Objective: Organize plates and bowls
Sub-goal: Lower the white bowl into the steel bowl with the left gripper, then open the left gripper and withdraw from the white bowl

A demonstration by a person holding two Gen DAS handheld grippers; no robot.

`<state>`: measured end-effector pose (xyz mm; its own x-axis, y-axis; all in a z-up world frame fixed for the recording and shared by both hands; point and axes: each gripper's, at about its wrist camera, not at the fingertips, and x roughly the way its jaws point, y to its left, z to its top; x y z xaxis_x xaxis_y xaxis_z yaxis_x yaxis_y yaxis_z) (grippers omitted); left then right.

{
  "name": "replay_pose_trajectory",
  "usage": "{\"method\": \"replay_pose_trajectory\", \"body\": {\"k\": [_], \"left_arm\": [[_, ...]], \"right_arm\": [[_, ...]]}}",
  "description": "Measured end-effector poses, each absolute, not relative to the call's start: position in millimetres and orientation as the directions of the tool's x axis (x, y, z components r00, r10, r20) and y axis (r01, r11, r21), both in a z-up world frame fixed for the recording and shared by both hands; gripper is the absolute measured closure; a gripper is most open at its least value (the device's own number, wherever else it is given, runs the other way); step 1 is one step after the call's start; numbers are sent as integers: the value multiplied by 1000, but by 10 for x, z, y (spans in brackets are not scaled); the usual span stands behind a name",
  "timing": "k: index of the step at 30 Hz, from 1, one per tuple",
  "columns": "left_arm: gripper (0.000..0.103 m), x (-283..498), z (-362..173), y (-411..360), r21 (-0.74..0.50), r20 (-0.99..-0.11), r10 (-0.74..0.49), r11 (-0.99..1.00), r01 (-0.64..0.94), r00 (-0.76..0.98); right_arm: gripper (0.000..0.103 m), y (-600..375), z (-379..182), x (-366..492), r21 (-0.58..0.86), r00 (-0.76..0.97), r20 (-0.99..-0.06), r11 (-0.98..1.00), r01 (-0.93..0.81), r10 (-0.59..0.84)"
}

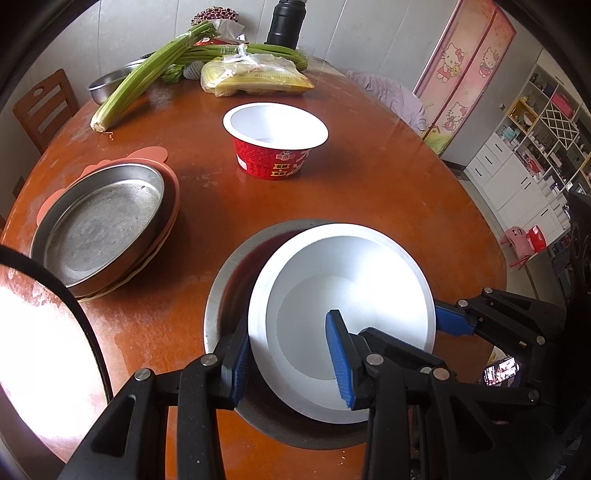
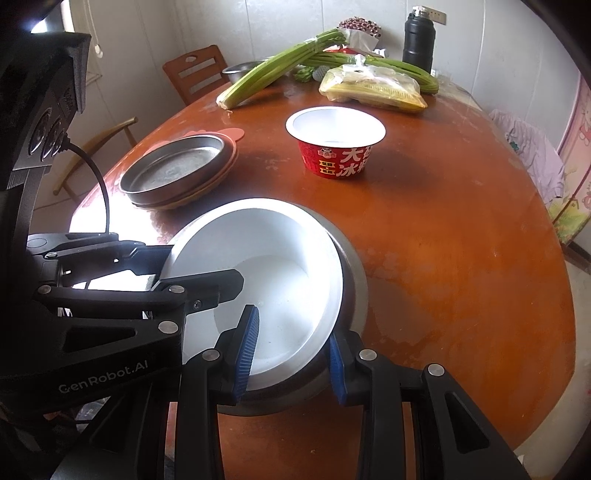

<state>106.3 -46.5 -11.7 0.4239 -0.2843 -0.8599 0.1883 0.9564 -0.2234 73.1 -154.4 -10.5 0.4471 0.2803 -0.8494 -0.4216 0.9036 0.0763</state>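
White paper bowl (image 1: pixel 343 295), landmark item, sits tilted inside a steel bowl (image 1: pixel 225 291) on the round brown table (image 1: pixel 388 177).

Left wrist view: left gripper (image 1: pixel 291 363) straddles the white bowl's near rim, one blue pad outside the wall, the other inside the bowl; jaws narrowed onto the rim and gripping it. On the bowl's far-right rim, the right gripper (image 1: pixel 452 321) shows one blue pad against the outside wall. Left of the white bowl, apart from it: shallow steel pan (image 1: pixel 99 221) stacked on further plates, a pink plate (image 1: pixel 155 153) lowest but for a pale rim beneath. Beyond the white bowl, well apart: red-printed paper cup bowl (image 1: pixel 277 138), upright, interior white. Farther still: celery stalks (image 1: pixel 147 77), bagged corn (image 1: pixel 255 75), black flask (image 1: pixel 284 22), small steel basin (image 1: pixel 107 86).

Right wrist view: right gripper (image 2: pixel 291 354) clamps the white bowl's (image 2: pixel 266 273) near-right rim, one pad inside, one between it and the steel bowl (image 2: pixel 356 284); jaws nearly closed, holding. Left gripper (image 2: pixel 199 284) reaches over the bowl's left rim; its jaw state cannot be told from this side. Beyond-left of the white bowl: steel pan (image 2: pixel 177 166). Beyond it: red cup bowl (image 2: pixel 334 142), celery (image 2: pixel 273 70), flask (image 2: pixel 419 37), wooden chair (image 2: pixel 195 70).
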Motion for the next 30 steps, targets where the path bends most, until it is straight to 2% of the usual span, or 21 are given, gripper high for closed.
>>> {"method": "replay_pose_trajectory", "body": {"k": [30], "left_arm": [[65, 1038, 66, -413, -197, -842, -267, 961, 194, 470]], "right_arm": [[67, -1652, 26, 747, 82, 481, -828, 911, -404, 288]]}}
